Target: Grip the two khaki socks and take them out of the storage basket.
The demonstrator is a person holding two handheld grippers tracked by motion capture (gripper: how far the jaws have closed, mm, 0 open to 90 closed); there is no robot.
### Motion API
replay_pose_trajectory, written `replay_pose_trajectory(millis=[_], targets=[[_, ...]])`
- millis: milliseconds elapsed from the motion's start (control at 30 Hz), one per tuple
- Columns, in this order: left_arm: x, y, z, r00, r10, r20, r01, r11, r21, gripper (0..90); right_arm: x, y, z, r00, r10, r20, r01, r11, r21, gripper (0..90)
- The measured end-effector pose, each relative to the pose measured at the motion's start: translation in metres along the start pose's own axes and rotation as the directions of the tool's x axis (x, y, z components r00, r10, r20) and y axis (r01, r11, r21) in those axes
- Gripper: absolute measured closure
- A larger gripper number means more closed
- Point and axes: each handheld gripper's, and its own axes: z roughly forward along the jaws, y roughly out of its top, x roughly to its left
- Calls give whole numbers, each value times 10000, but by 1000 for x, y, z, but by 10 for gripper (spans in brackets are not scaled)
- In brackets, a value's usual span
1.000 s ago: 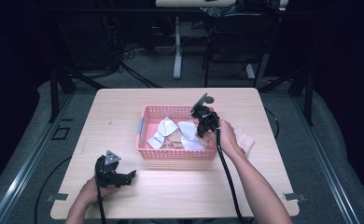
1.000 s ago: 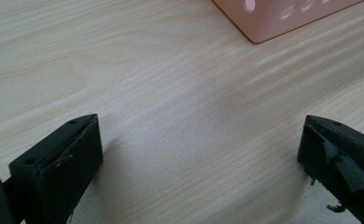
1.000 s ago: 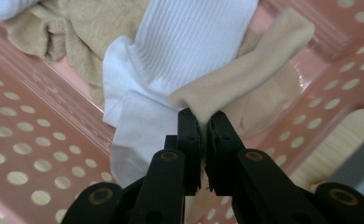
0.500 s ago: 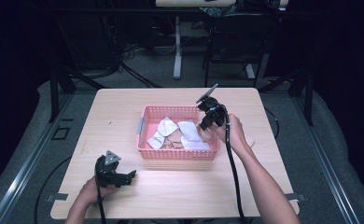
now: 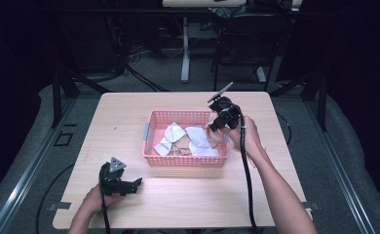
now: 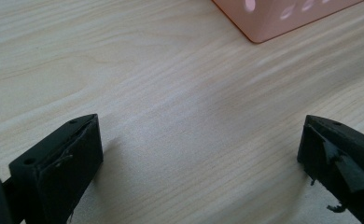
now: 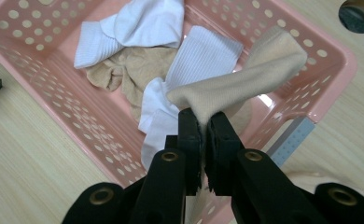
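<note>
Beige sock [image 7: 238,91]: you have it by one end in the right tongs [image 7: 203,140], lifted over the right end of the pink basket [image 5: 183,161], which sits mid-desk.
Sock axis: in the right gripper view its long axis runs away from the tongs and up toward the basket's far rim; the free end points there and looks to rest at or just over the rim.
Right tongs: clamped on the sock, only a narrow pinch of fabric between the jaws.
Risk, slip: so little cloth is held that a quick pull could let it slide out, back into the basket.
Risk, snag: the free end may drag on the rim and tug the light basket across the desk [image 5: 129,112].
Risk, extras: the white socks [image 7: 147,28] lie just beneath; a low lift might carry one along.
Left tongs [image 5: 122,185]: spread wide, holding nothing, low over the desk near its front left corner, well apart from the basket.
</note>
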Motion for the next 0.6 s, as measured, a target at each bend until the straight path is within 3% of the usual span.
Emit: replay_pose_trajectory(millis=[600], targets=[[0,0,0,10000,4,0,-4,10000,-10,1,0,-4,-31,10000,-25,-46,22,9980,-630,855]])
